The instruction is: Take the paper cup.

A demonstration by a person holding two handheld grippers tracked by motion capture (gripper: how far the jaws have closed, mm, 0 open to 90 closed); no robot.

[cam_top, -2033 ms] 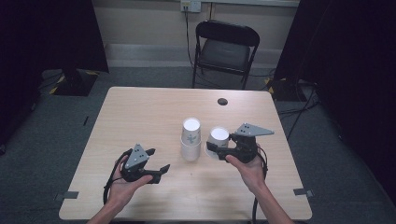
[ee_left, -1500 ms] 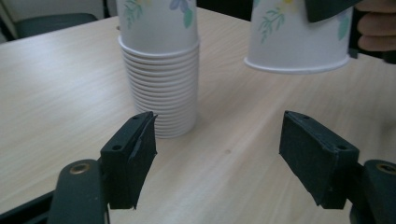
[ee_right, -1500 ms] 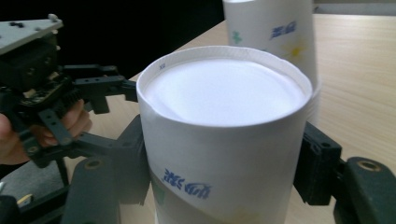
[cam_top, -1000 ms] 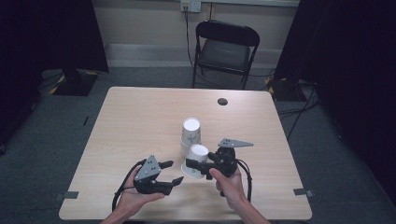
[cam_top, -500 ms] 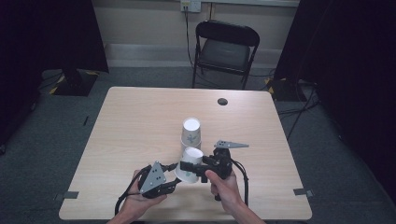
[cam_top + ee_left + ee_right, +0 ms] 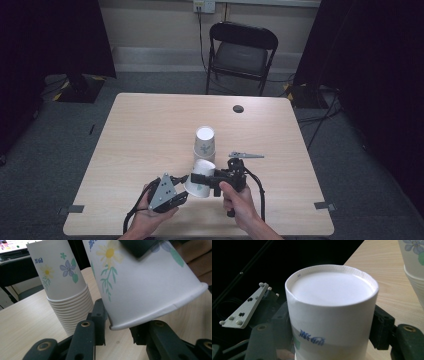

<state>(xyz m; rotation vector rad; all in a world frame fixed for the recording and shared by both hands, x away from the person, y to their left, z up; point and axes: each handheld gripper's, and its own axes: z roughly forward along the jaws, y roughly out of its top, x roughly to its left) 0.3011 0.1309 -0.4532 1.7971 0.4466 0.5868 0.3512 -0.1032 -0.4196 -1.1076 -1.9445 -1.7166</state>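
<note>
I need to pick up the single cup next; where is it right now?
In the high view the single cup is near the table's front edge, tilted, clamped in the right gripper, just in front of the cup stack.

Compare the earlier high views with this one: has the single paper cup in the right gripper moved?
Yes. The paper cup has come from right of the cup stack to its near side, toward the table's front edge.

Light wood worktop (image 6: pixel 140 135), rectangular, on grey carpet. On it: stack of upside-down floral paper cups (image 6: pixel 204 141) approx. centre, and small dark round object (image 6: pixel 238 108) near far edge, well apart from the stack.
</note>
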